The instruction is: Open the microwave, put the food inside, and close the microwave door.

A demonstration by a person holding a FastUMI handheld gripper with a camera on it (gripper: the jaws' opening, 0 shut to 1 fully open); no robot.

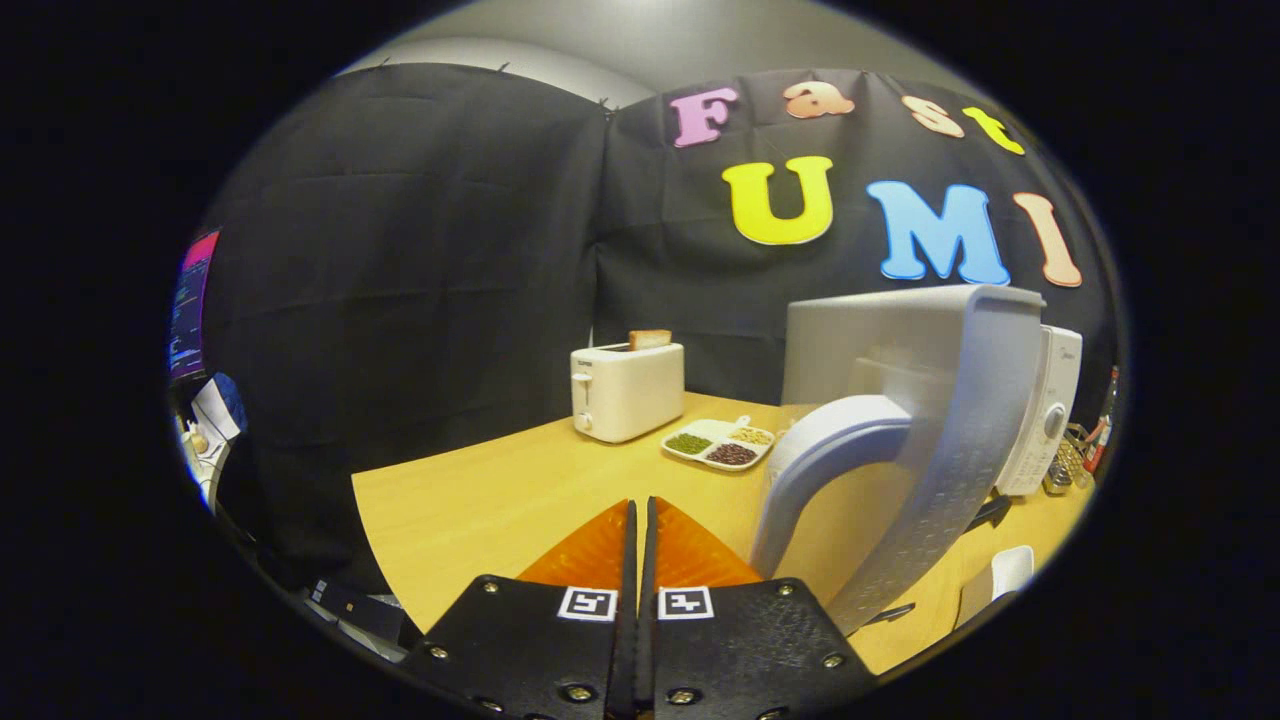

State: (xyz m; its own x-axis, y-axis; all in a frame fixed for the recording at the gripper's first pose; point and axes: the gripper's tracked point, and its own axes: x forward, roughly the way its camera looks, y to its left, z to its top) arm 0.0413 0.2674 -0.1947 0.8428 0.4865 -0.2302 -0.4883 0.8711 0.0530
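The white microwave [1045, 410] stands on the wooden table [480, 500], to the right of my fingers. Its door [960, 440] is swung wide open toward me, and the curved handle [825, 450] arches just right of my fingertips without touching them. My gripper [640, 508] is shut with nothing between its fingers, low over the table. Beyond the fingers lies a white divided plate of food [722, 444] holding green, brown and pale portions. The microwave's inside is hidden behind the door.
A white toaster [625, 392] with a slice of bread [650, 339] sticking up stands at the back, left of the plate. Small items [1065, 462] crowd the table past the microwave. A white object [1010, 570] lies under the door. A monitor [190, 305] glows far left, off the table.
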